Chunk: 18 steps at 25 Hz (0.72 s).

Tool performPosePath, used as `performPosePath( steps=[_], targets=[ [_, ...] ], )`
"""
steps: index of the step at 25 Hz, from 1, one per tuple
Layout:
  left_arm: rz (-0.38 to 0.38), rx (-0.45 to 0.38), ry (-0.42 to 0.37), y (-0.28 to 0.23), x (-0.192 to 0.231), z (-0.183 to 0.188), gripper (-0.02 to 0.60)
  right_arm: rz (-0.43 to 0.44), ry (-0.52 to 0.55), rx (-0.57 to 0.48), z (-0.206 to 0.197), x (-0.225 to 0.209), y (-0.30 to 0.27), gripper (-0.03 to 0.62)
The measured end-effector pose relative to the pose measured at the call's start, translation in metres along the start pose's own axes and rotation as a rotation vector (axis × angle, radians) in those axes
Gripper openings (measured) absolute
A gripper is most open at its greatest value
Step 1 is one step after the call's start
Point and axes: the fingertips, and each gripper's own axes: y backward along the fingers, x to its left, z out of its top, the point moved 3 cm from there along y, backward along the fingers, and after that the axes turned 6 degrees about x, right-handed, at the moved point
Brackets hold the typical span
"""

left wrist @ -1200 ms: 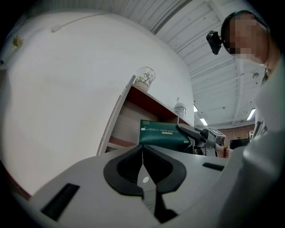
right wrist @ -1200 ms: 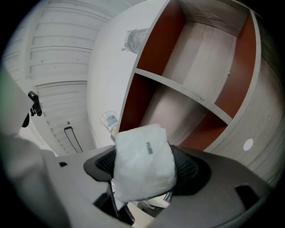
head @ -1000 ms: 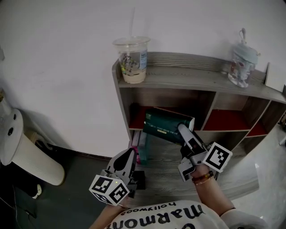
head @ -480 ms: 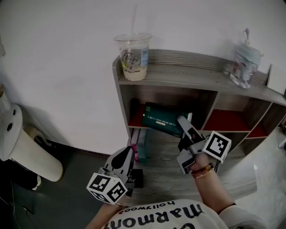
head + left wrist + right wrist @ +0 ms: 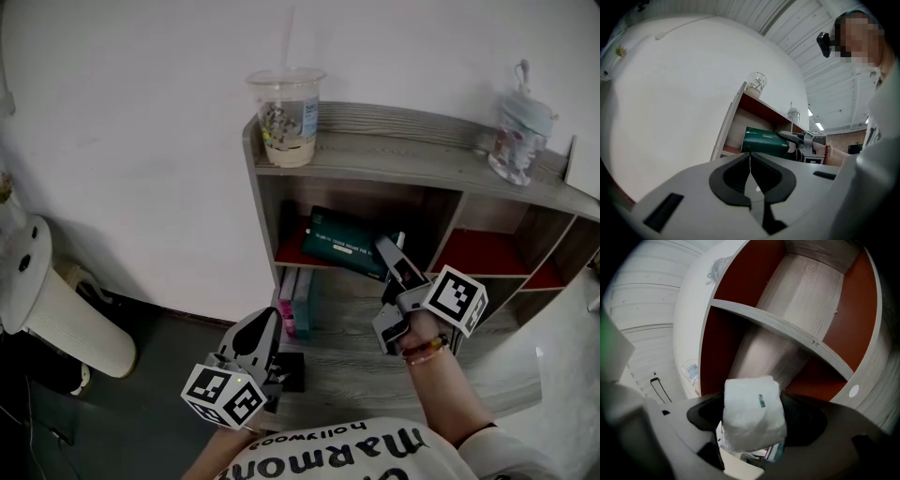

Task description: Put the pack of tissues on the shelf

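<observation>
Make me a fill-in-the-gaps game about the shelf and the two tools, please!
The right tool is clamped on the pack of tissues, whose wrapper looks dark ____ in the head view.
The left tool has its jaws ____, with nothing between them.
The plastic cup with a straw stands on the ____ of the shelf.
Missing words: green; shut; top.

Soft, dim, even light; the shelf (image 5: 394,159) casts dark shadow into its compartments. Both gripper views bulge, blackening at corners.
</observation>
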Motion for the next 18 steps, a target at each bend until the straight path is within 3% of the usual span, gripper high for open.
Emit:
performPosePath(
  steps=[5, 18],
  targets=[
    [0.012, 0.005, 0.004, 0.003, 0.003, 0.000, 0.020, 0.004, -0.001, -0.013, -0.001, -0.001, -0.004, 0.373],
    [0.030, -0.003, 0.010, 0.013, 0.012, -0.002, 0.020, -0.090, 0.004, -0.047, 0.000, -0.009, -0.009, 0.376]
  ],
)
